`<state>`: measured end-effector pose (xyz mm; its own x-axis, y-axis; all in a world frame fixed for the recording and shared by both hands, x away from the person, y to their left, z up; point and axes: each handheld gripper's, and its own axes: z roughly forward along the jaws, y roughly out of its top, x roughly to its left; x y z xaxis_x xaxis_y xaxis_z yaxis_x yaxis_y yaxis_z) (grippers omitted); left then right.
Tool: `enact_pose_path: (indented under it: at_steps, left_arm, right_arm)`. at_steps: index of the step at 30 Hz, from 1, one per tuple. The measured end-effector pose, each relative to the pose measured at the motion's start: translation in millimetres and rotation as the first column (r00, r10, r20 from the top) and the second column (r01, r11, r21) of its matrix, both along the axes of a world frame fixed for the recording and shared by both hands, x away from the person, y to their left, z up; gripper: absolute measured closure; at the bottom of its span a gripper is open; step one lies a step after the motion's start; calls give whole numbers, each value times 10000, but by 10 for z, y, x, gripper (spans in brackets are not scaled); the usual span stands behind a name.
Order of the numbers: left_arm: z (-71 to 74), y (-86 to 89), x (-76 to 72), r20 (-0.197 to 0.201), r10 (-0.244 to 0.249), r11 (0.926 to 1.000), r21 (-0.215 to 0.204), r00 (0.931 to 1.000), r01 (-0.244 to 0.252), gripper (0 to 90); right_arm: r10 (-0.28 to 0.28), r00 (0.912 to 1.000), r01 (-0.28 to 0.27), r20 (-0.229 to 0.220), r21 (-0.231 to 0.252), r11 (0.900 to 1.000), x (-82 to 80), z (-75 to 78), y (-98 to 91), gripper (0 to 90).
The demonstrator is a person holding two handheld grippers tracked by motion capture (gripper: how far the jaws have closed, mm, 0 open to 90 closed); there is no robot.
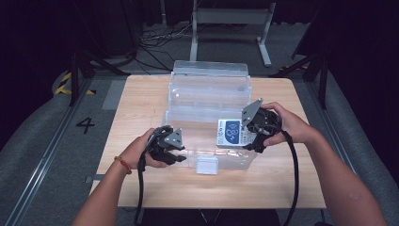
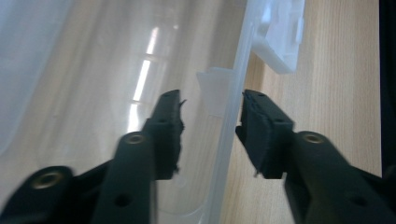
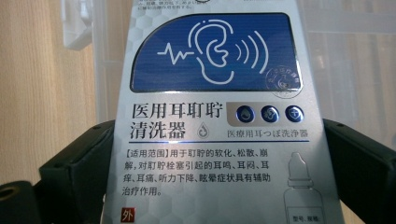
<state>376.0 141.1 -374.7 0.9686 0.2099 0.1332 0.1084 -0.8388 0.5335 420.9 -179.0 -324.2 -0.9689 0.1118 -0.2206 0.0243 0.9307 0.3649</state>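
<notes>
A clear plastic storage box (image 1: 207, 96) stands open on the wooden table (image 1: 141, 94), its lid (image 1: 209, 68) tipped back. My left gripper (image 1: 179, 153) is at the box's front left. In the left gripper view its jaws (image 2: 210, 100) are open and straddle the clear front wall (image 2: 229, 135), with a gap on each side of it. My right gripper (image 1: 249, 136) is shut on a silver carton with a blue ear symbol (image 1: 229, 133) and holds it over the box's front right. The carton (image 3: 215, 93) sits upright between the black jaws (image 3: 215, 123) in the right gripper view.
A white-clear latch (image 1: 207, 165) hangs from the box's front wall, also seen as the latch (image 2: 280, 37) ahead of the left jaws. Bare table lies left, right and in front of the box. Cables and a metal stand (image 1: 230, 19) are on the floor behind.
</notes>
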Motion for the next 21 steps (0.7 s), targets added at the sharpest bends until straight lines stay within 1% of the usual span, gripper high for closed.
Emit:
enact_pose_path:
  at_steps: [1,2,3,5,6,7,8,9,10,11,13,14,15,16,17,19,20,21]
  left_arm:
    - [36,35,-41,105,154,9998,-148,9998,-152,504]
    - [84,89,-99,297,484,9981,-384,9984,-472,469]
    - [104,117,-129,417,632,9971,-460,9971,-613,428]
    - [130,192,-220,642,1044,9922,-757,9925,-995,390]
    - [141,239,-268,765,1235,9891,-896,9894,-1165,376]
    - [150,343,-379,932,1691,9805,-1175,9812,-1578,337]
    - [150,343,-379,932,1691,9805,-1175,9812,-1578,316]
    - [141,398,-436,906,1935,9735,-1417,9769,-1797,316]
    - [107,481,-509,804,2205,9624,-1803,9721,-2033,317]
    - [68,530,-562,640,2386,9555,-1936,9690,-2225,303]
    - [-72,611,-659,367,2425,9540,-1904,9695,-2314,287]
    - [-156,639,-691,163,2425,9555,-1772,9700,-2359,284]
    - [-219,658,-713,72,2470,9573,-1568,9690,-2429,278]
    - [-334,692,-740,-135,2662,9536,-1423,9638,-2654,277]
    - [-403,712,-747,-312,2743,9504,-1436,9611,-2759,277]
    - [-564,774,-761,-823,2943,9413,-1471,9522,-3037,275]
    - [-649,807,-762,-1095,3099,9321,-1606,9444,-3245,271]
    - [-707,835,-755,-1230,3202,9265,-1661,9393,-3376,264]
  right_arm:
    - [123,9999,-123,-21,101,9999,12,-17,7,53]
    - [121,9999,-121,-53,24,9999,13,-20,14,53]
    - [104,9999,-103,-31,66,9999,11,-33,30,53]
    - [273,9996,-273,-22,96,9996,25,-48,49,53]
    - [162,9999,-162,-5,25,9999,20,-50,54,53]
    - [288,9995,-288,-112,19,9996,38,-85,81,53]
    - [288,9995,-288,-112,19,9996,38,-85,81,53]
    - [215,9997,-215,-153,-29,9998,39,-96,90,52]
    - [229,9996,-231,-149,-88,9997,47,-112,103,52]
    - [217,9997,-219,-95,-204,9996,58,-129,118,52]
    - [302,9995,-305,-132,-251,9992,69,-157,140,52]
    - [388,9991,-392,-160,-234,9990,78,-173,148,52]
    - [361,9992,-365,-163,-259,9990,83,-188,160,52]
    - [356,9992,-361,-180,-309,9989,88,-198,165,52]
    - [332,9992,-340,-240,-348,9988,100,-222,176,52]
    - [263,9993,-275,-279,-440,9987,117,-255,192,52]
    - [255,9992,-271,-309,-521,9983,123,-272,202,52]
    - [242,9989,-263,-392,-526,9983,133,-294,215,52]
